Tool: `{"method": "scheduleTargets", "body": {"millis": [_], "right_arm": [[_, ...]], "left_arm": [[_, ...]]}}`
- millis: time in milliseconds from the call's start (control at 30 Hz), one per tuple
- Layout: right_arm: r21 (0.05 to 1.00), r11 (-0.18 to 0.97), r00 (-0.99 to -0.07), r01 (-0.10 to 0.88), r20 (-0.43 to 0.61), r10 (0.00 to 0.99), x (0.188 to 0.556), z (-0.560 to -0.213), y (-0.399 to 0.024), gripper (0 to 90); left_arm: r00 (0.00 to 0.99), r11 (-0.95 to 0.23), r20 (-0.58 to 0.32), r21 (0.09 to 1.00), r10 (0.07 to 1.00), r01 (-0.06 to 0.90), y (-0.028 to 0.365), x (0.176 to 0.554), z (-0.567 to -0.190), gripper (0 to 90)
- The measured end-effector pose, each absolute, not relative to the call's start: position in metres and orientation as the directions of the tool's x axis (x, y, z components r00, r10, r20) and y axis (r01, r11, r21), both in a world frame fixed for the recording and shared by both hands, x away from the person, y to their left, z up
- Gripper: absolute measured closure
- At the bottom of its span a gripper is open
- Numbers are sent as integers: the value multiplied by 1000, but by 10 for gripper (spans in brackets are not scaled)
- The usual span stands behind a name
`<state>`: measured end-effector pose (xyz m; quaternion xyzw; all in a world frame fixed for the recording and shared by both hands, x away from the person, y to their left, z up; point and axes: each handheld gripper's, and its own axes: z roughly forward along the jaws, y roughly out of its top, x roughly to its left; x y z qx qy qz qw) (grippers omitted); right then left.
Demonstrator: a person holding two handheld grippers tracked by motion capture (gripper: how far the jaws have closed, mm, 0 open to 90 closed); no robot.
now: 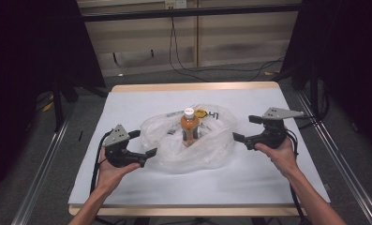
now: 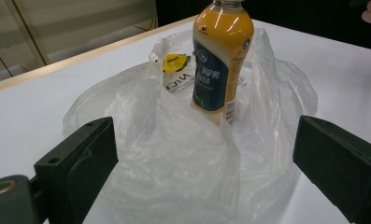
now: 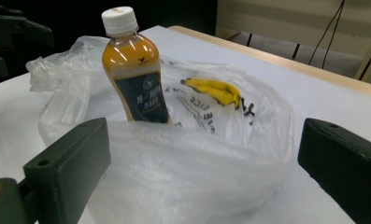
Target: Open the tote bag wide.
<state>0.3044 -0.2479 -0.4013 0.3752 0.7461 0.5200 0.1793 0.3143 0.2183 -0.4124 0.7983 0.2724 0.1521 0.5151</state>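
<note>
Crinkled clear plastic bag [image 1: 193,143], glossy orange bottle [image 1: 189,127]

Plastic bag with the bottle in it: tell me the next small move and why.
Probably bring both grippers back in to the plastic bag rim and pinch it. The left gripper and right gripper stand open on either side, off the film, while the orange bottle stands upright inside the slumped bag.

We are wearing no sleeves, forearms bare. We are carrying a black left gripper [image 1: 144,143] and right gripper [image 1: 244,128], each bearing a grey three-cornered plate, blocky black jaws and trailing black cable.
</note>
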Motion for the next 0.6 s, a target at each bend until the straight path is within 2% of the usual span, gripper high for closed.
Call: {"method": "scheduleTargets", "body": {"millis": [233,367,500,600], "right_arm": [[918,158,-634,365,120,764,271,-408,-259,42],[906,165,-622,391,127,773,255,-415,-264,51],[904,164,-611,394,124,782,240,-421,-269,60],[908,143,-592,394,131,795,229,-426,-273,61]], "left_arm": [[785,-306,-66,898,616,316,240,297,-420,50],[784,-297,-81,897,616,327,249,290,-426,30],[755,-268,-85,904,651,334,254,278,-431,20],[757,-290,-88,890,648,352,256,270,-436,18]]}}
